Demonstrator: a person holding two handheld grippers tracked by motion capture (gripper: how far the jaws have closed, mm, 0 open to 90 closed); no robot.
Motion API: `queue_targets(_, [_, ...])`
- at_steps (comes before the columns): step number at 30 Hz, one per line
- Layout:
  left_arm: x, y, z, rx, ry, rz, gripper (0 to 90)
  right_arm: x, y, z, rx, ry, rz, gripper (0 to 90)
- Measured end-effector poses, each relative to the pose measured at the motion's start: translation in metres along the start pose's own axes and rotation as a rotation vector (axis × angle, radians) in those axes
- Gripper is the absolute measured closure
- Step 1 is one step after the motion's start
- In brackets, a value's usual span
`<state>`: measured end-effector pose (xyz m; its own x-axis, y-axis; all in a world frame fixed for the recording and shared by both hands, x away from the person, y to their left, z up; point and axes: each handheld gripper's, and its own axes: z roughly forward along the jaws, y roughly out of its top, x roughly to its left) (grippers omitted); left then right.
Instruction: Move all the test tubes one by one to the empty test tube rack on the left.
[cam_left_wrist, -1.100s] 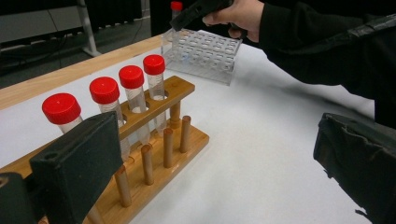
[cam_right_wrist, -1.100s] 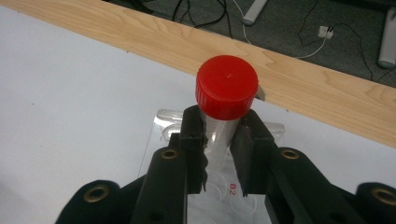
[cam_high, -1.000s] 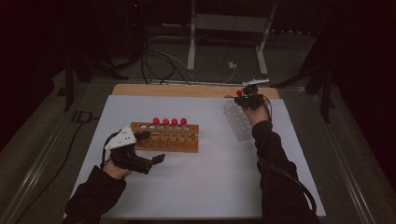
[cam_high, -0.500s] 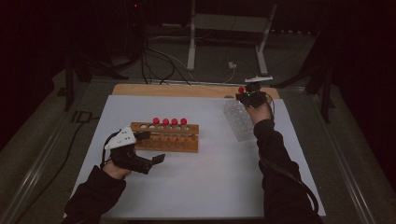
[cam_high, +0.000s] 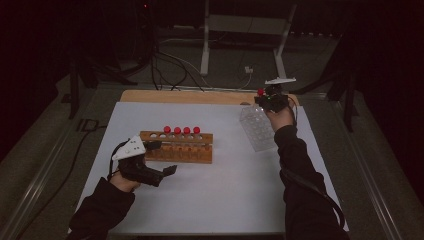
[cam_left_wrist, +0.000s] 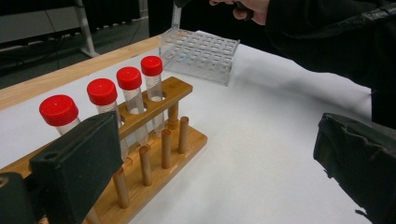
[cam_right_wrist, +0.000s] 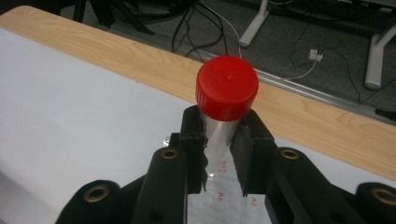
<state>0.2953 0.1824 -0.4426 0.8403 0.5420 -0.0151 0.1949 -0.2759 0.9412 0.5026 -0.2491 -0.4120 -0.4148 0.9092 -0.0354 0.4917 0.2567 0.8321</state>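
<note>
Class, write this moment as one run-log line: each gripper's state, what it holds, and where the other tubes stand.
right gripper: shut on red-capped tube, above clear rack | left gripper: open, beside wooden rack | four capped tubes in wooden rack

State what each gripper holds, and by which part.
The right gripper clamps a red-capped tube just below its cap. The left gripper is open and holds nothing.

One overhead camera, two riding on the claws

The high view looks forward and down over the whole desk (cam_high: 210, 200) from the person's side. The left gripper view sits low and close beside the wooden rack (cam_left_wrist: 159, 140), facing across to the clear rack (cam_left_wrist: 201, 53), which the high view shares. The right gripper view looks closely along its jaws toward the desk's far edge.
</note>
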Motion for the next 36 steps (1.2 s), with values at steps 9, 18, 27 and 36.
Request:
queue_targets(9, [0.000, 0.000, -0.001, -0.005, 0.008, -0.001, 1.9, 0.001, 0.007, -0.011, -0.029, 0.007, 0.001, 75.3])
queue_targets(18, [0.000, 0.001, -0.001, -0.004, 0.004, -0.001, 1.9, 0.006, 0.012, -0.021, -0.041, 0.021, -0.017, 75.3])
queue_targets(27, [-0.001, 0.001, -0.001, -0.003, 0.000, 0.002, 1.9, 0.017, 0.013, -0.031, -0.040, 0.064, -0.049, 75.4])
queue_targets(36, [-0.004, 0.002, 0.002, 0.010, -0.014, 0.006, 1.9, 0.034, 0.008, -0.043, -0.042, 0.127, -0.087, 75.3])
